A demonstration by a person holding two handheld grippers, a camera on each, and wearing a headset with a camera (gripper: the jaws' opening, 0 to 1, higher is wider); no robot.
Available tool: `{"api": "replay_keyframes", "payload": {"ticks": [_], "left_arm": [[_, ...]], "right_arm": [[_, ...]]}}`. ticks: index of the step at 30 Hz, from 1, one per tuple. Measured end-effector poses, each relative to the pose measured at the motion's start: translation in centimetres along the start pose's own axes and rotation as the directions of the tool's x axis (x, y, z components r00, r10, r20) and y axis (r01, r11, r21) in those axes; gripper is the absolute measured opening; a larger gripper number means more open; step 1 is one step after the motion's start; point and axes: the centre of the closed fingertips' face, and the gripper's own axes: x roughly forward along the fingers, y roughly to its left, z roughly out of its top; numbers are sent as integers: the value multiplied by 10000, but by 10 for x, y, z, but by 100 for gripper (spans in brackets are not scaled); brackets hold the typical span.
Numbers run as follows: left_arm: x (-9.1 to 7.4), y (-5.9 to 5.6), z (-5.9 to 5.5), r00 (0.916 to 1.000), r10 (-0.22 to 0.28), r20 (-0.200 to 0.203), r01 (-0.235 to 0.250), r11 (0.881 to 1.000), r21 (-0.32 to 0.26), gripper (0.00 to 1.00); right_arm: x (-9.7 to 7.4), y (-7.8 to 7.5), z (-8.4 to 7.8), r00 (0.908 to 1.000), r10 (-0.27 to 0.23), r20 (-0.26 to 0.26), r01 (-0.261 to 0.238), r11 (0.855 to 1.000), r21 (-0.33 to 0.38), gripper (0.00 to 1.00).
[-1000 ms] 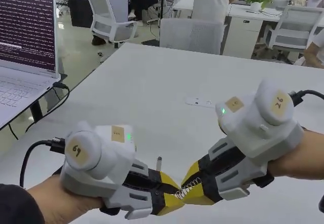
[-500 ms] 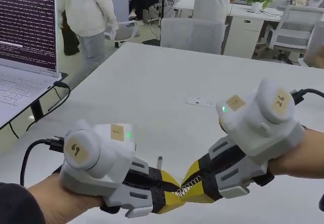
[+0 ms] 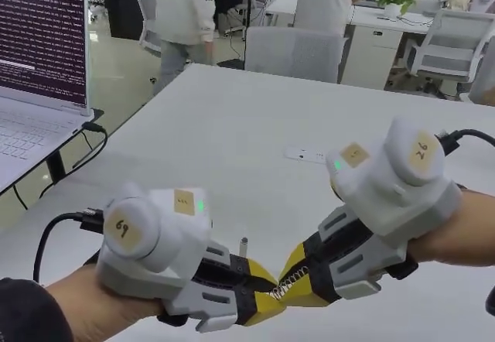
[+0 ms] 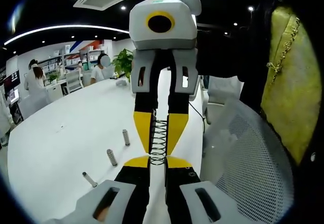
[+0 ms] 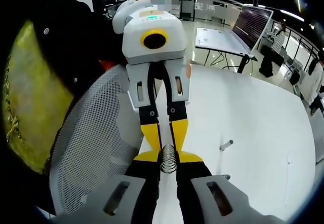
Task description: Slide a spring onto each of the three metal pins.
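A white table [image 3: 232,125] runs up the middle of the head view, with an open laptop [image 3: 35,71] at the upper left and office chairs and standing people along the top edge. At the bottom centre the two grippers meet tip to tip, each hand coming in from its own lower corner and angled inward. The spring [image 4: 159,140] lies stretched between them. In the left gripper view its lower end sits between the yellow tips of the left gripper [image 4: 158,162], which are drawn in against it. In the right gripper view the right gripper [image 5: 168,158] has its jaws nearly together on the coil's other end. Three pins [image 4: 111,157] stand upright on the table at the lower left of the left gripper view, apart from the spring.
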Motion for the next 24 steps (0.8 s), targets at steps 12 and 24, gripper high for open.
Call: {"api": "replay_keyframes", "payload": {"ticks": [12, 24], "left_arm": [[1, 1, -5, 9996, 190, -214, -192, 9998, -75, 11], [-2, 1, -7, 9991, 421, -106, -427, 9971, -629, 29]], "right_arm": [[1, -3, -2, 9997, -32, -230, 30, 9999, -113, 8], [0, -4, -2, 9994, -71, -339, 66, 9999, -156, 8]]}}
